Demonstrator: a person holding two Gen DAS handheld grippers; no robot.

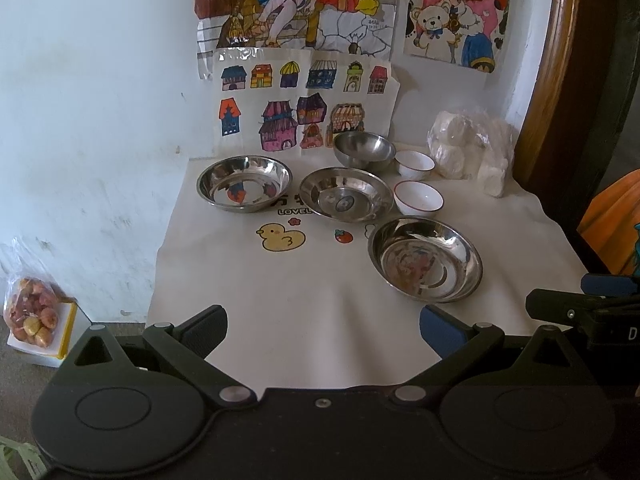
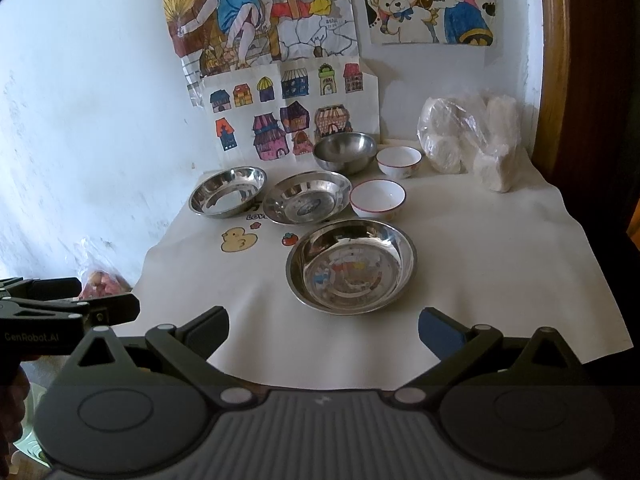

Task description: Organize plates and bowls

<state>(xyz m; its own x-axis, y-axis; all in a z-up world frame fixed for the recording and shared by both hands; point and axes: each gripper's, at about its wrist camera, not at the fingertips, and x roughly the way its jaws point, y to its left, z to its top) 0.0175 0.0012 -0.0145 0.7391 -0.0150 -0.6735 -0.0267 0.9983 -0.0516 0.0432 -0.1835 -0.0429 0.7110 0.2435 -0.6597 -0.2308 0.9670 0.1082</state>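
On the counter: a white cloth (image 2: 460, 264) printed with a yellow duck (image 2: 237, 240) covers the top; all dishes sit on it.
Near steel plate (image 2: 352, 266): closest to both grippers, right of the duck, empty, apart from the other dishes.
Middle steel plate (image 2: 307, 197): just beyond the near one, beside the left steel plate (image 2: 227, 191).
Steel bowl (image 2: 345, 151): far, close to the wall, upright.
White bowls: one red-rimmed bowl (image 2: 377, 199) sits just right of the middle plate; a second white bowl (image 2: 399, 161) stands farther back, right of the steel bowl.
Far right: a clear plastic bag (image 2: 468, 140) of white items.
Wall: coloured drawings (image 2: 288, 112) of houses and figures behind the dishes.
Left gripper (image 1: 323, 330): fingers spread wide, holding nothing, over the near cloth edge.
Right gripper (image 2: 323, 330): fingers spread wide, empty, just short of the near plate.
Floor, left: a bag of reddish fruit (image 1: 32, 316).
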